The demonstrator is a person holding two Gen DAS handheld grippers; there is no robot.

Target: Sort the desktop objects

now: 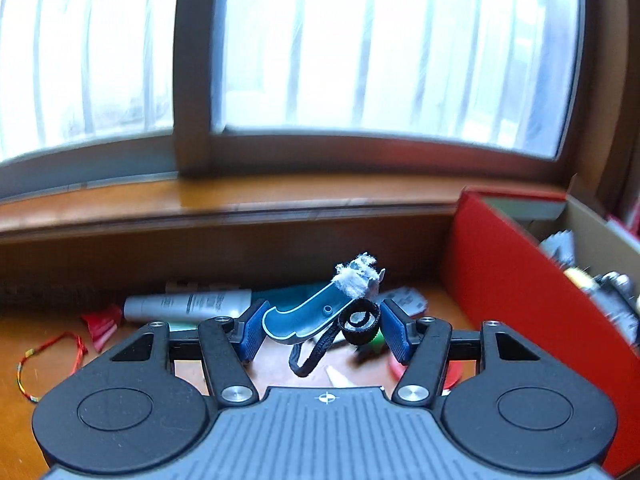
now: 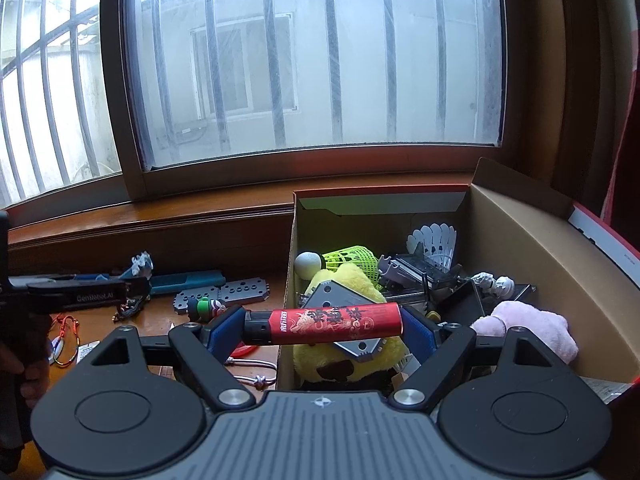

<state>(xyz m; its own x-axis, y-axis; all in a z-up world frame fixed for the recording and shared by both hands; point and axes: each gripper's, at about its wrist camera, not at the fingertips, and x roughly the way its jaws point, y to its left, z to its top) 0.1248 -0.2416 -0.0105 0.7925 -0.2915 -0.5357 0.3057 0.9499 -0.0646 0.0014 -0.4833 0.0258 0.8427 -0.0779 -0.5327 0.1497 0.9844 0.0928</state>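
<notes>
Crowded cardboard box (image 2: pixel 520 248) under right tool (image 2: pixel 322 326)

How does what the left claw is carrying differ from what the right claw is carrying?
The left claw holds a curved blue tool with white fluff at its tip and a black strap loop hanging off it; the right claw holds a straight red tube with a black cap. The blue tool tilts upward between the pads, while the red tube lies crosswise, end to end between them. The red tube is over the cardboard box; the blue tool is over the desk. Both are lifted.

Barred window (image 2: pixel 312 60) fills upper frame. Wooden sill (image 2: pixel 160 216) runs below it, mid-frame. Grey building wall (image 2: pixel 240 80) beyond glass. Dark red curtain (image 2: pixel 624 120) at right edge.
</notes>
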